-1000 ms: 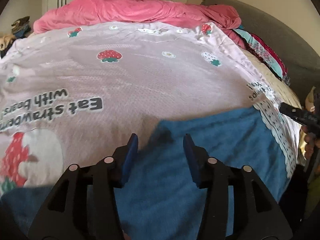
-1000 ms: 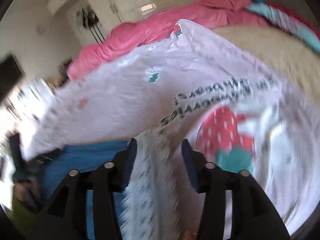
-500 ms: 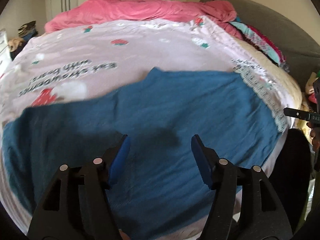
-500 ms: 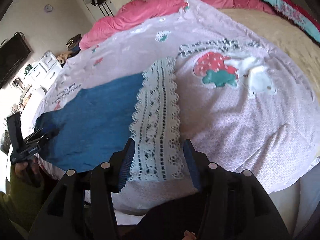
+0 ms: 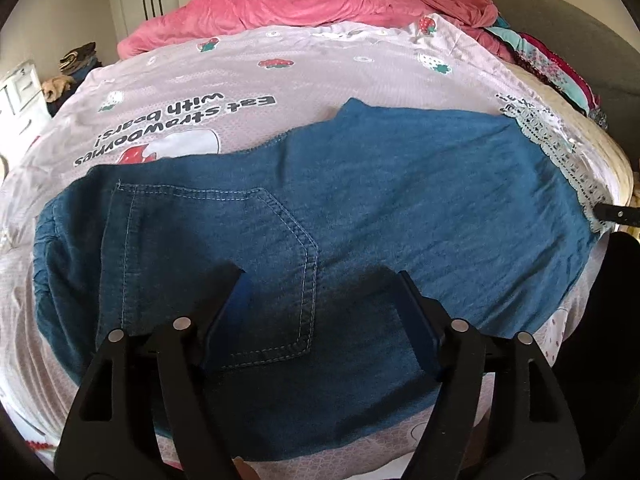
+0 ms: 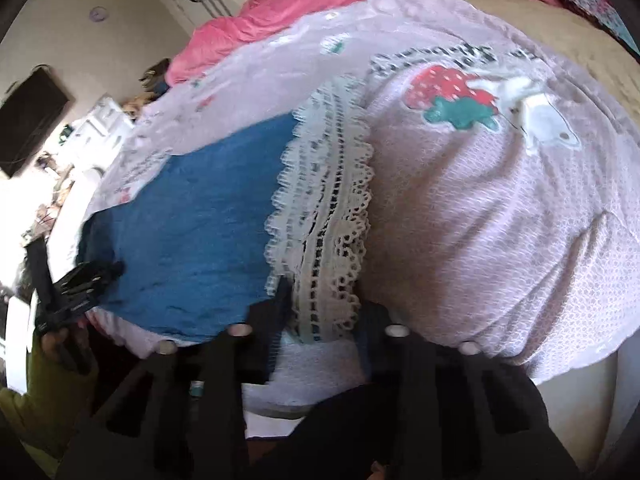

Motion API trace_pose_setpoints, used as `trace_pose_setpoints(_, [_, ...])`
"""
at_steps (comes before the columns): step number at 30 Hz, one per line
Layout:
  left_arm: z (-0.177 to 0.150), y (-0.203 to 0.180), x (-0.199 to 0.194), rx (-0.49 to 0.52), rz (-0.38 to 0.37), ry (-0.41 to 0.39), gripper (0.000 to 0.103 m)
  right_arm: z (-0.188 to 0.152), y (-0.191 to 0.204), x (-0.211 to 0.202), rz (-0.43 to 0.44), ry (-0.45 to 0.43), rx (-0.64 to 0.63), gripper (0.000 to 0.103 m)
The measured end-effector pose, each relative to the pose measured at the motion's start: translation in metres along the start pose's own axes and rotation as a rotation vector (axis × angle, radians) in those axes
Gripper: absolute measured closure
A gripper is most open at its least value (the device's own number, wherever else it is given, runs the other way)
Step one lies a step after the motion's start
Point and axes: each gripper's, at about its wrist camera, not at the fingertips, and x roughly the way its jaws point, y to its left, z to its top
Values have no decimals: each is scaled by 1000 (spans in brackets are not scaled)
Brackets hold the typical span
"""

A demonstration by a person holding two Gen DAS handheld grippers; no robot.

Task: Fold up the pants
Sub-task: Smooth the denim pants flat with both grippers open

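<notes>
Both spread and empty, the left tongs [image 5: 320,300] and right tongs [image 6: 324,312] should pinch the pants [image 5: 360,208] edges just ahead together, lifting evenly.

pants [image 5: 360,208]: spread flat on the bedspread [image 5: 240,80], at the bed's near edge
lace trim [image 6: 324,216]: at the pants' right end, on the bedspread
duvet [image 5: 304,8]: bunched behind the pants, at the bedspread's far edge
left gripper [image 5: 320,304]: over the pants' near part, jaws apart
right gripper [image 6: 320,312]: at the lace trim's near end
</notes>
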Motion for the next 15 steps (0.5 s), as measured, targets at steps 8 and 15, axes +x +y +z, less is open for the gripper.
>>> trace_pose_setpoints(8, [-10, 8, -2, -14, 16, 12, 38, -8, 9, -3, -149, 59, -103, 84])
trace_pose_setpoints(15, [-10, 9, -2, -14, 6, 2, 38, -9, 7, 8, -201, 95, -86, 74])
